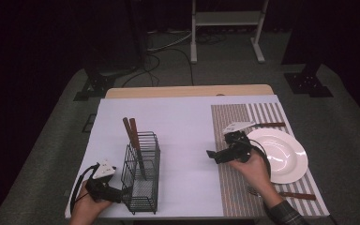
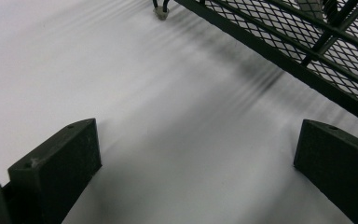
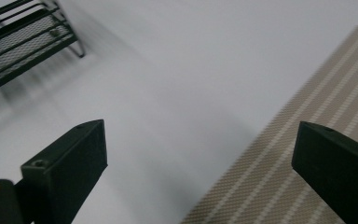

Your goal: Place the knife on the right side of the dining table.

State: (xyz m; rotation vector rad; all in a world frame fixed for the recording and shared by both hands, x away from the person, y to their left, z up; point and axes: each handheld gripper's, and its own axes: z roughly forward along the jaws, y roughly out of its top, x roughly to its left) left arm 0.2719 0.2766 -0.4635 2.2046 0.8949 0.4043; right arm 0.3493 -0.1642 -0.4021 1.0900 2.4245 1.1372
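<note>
High view had the wire mesh caddy [image 1: 141, 176] sitting left of centre on the white worktop [image 1: 183, 140], two brown-handled utensils [image 1: 132, 133] standing in it, leaning back and to the left. Left gripper [image 1: 117, 194] was parked right against its near left corner, jaws spread wide with nothing between them, low over the sheet. Right gripper [image 1: 214, 155] hung at the left edge of the striped woven placemat [image 1: 236, 187], jaws also wide apart and empty, aimed left toward the caddy, which lay well off from it. So the left hand was clearly nearer. My guess is cutlery was going from caddy to place setting. Round glossy white plate [image 1: 286, 157] sat on the mat, one wooden-handled piece [image 1: 269, 124] behind it, a fork [image 1: 286, 193] with a wooden handle in front.
</note>
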